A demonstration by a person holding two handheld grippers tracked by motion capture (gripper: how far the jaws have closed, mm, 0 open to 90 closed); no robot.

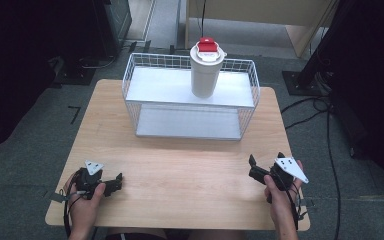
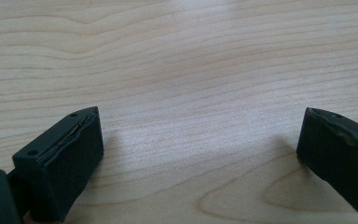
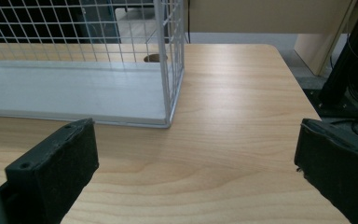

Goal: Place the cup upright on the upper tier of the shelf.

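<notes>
Light wood tabletop sitting on grey carpet, with a white wire shelf rack at the far end and dark gear around the edges of the room. Both grippers sit low near the front edge, each in one of the person's hands. The left gripper has its jaws spread wide with nothing between them, just bare wood grain ahead in the left gripper view. The right gripper is the same deal, jaws wide apart and empty, and in its own view the rack's lower corner sits just ahead and to the left of the gap. The thing to go for looks like the white tumbler with the red flip lid, standing upright on the rack's top shelf, well ahead of and above both sets of jaws. My guess is it's stiff plastic or steel, fairly light if empty, with smooth slippery walls and a bit top-heavy. I'd take it around the middle of the body, below the lid, and squeeze squarely so it doesn't tip.
</notes>
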